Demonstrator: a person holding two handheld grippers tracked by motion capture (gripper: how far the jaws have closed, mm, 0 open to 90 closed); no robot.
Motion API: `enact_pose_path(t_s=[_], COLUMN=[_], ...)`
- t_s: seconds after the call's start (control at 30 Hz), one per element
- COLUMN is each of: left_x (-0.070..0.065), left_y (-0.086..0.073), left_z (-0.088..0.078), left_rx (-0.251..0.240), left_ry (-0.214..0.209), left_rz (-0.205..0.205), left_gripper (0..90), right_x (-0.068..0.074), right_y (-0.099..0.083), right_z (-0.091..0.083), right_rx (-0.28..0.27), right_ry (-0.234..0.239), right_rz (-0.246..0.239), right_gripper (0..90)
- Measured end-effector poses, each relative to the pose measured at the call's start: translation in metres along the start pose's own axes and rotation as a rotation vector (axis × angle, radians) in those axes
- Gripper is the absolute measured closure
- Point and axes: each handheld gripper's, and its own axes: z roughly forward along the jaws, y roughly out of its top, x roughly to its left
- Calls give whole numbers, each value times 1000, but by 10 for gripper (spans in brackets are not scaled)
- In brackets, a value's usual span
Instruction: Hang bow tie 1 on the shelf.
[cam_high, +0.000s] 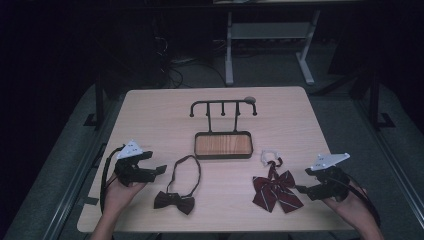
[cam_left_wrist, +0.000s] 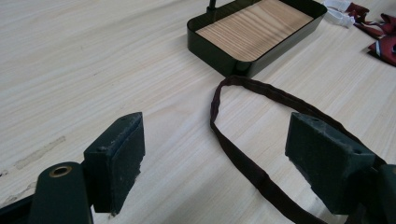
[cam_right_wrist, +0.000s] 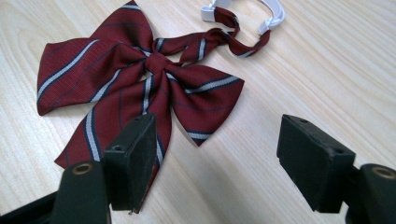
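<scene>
A dark brown bow tie (cam_high: 174, 201) lies near the table's front, its neck strap (cam_high: 186, 171) looping up toward a black tray with a wooden floor (cam_high: 223, 145). A black peg rack (cam_high: 223, 106) rises behind the tray. To the right lies a maroon striped bow tie (cam_high: 276, 192) (cam_right_wrist: 140, 88) with a white clasp band (cam_high: 270, 155) (cam_right_wrist: 243, 11). My left gripper (cam_high: 156, 170) (cam_left_wrist: 215, 158) stands open just left of the brown strap (cam_left_wrist: 243, 154), holding nothing. My right gripper (cam_high: 301, 189) (cam_right_wrist: 215, 154) is open beside the maroon tie's lower right edge.
The light wooden table (cam_high: 150, 120) sits over a grey floor. A white desk frame (cam_high: 270, 45) and cables stand beyond the far edge. A small round brown thing (cam_high: 249, 99) rests at the rack's right end.
</scene>
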Motion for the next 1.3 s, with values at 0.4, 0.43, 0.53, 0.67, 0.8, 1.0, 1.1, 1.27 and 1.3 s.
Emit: enact_pose_path(t_s=[0.4, 0.43, 0.53, 0.67, 0.8, 1.0, 1.1, 1.27, 1.3], left_x=[-2, -2, -1, -1, -1, -1, -2, -2, -2], left_y=[1, 1, 0, 0, 0, 1, 1, 1, 1], left_z=[-3, -3, -3, -4, -3, -3, -3, -3, -3], left_rx=[-9, -10, -13, -18, -13, -17, -16, -16, -16], left_ry=[0, -1, -4, -7, -9, -13, -13, -13, -13], left_rz=[12, 11, 6, 4, 7, 6, 13, 13, 12], left_gripper=[199, 198, 198, 199, 200, 201, 201, 202, 202], right_x=[5, 5, 3, -2, -7, -13, -16, -21, -22], right_y=[37, 41, 50, 60, 68, 77, 80, 88, 90], right_z=[5, 6, 9, 16, 24, 33, 38, 40, 41], right_rx=[36, 39, 63, 95, 121, 145, 153, 151, 151], right_ry=[16, 20, 28, 48, 69, 84, 90, 91, 92], right_rz=[-75, -74, -80, -80, -74, -73, -71, -63, -61], right_gripper=[333, 335, 357, 388, 417, 433, 464, 512, 516])
